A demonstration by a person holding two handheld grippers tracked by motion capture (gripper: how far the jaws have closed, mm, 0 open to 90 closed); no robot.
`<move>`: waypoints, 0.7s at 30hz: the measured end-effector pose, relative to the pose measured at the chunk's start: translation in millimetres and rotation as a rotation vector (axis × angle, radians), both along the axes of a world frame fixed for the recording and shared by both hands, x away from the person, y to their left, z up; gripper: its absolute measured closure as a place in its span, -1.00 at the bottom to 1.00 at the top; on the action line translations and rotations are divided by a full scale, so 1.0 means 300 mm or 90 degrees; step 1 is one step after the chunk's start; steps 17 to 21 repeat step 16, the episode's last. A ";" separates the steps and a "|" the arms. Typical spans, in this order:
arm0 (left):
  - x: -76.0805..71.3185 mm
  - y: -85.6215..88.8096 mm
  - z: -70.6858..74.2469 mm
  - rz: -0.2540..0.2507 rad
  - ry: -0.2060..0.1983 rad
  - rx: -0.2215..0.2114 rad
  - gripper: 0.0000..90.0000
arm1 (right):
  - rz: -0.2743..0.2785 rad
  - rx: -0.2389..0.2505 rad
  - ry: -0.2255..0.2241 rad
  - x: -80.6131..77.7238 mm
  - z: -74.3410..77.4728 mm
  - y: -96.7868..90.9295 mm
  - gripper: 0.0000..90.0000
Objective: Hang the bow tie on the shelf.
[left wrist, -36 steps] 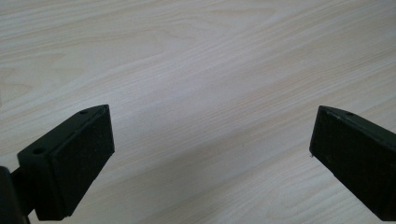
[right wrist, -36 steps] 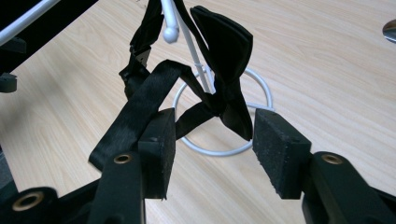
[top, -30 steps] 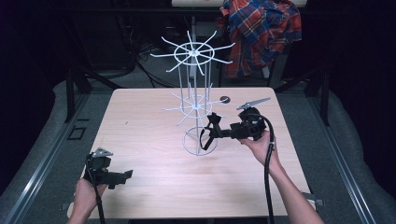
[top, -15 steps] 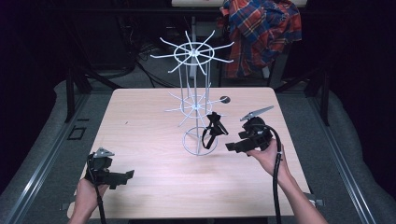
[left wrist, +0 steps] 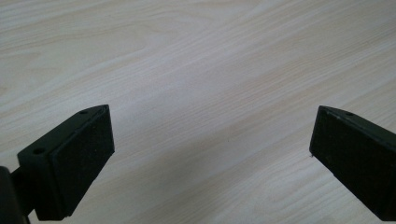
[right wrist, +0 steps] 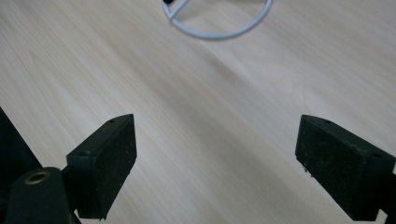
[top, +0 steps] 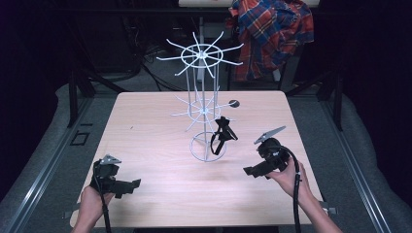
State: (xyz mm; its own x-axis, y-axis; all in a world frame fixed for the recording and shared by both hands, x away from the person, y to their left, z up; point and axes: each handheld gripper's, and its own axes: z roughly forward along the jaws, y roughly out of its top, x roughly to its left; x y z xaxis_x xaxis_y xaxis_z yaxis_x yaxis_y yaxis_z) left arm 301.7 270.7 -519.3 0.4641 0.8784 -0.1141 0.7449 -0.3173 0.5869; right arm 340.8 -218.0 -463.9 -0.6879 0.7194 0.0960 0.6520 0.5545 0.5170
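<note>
On the wooden counter [top: 145, 145] stands a white wire rack [top: 203, 109]; a black strap [top: 222, 136] hangs on its lower arm. The right gripper [top: 250, 171] (jaws just opened, nothing between) is near. The left gripper [top: 132, 183] is open, well apart.

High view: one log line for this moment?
right tongs: open, just opened, empty | black strap: hanging on wire rack | left tongs: open, empty, over table
</note>
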 end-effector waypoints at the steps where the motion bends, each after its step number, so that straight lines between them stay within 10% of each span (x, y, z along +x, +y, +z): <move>1: 0.000 0.001 -0.002 0.003 0.001 0.000 -1.00 | 0.003 -0.008 0.002 -0.009 -0.015 -0.009 -0.74; 7: 0.002 0.000 -0.005 0.002 0.003 0.005 -1.00 | 0.000 -0.040 0.037 -0.051 -0.083 -0.044 -0.75; 8: 0.005 -0.003 -0.007 0.003 0.002 0.007 -1.00 | 0.001 -0.086 0.048 -0.053 -0.113 -0.051 -0.78; 15: 0.006 -0.010 -0.010 -0.001 0.002 0.016 -1.00 | -0.001 -0.157 0.026 -0.022 -0.136 -0.050 -0.78; 21: 0.006 -0.010 -0.010 -0.001 0.002 0.016 -1.00 | -0.001 -0.156 0.027 -0.019 -0.138 -0.051 -0.78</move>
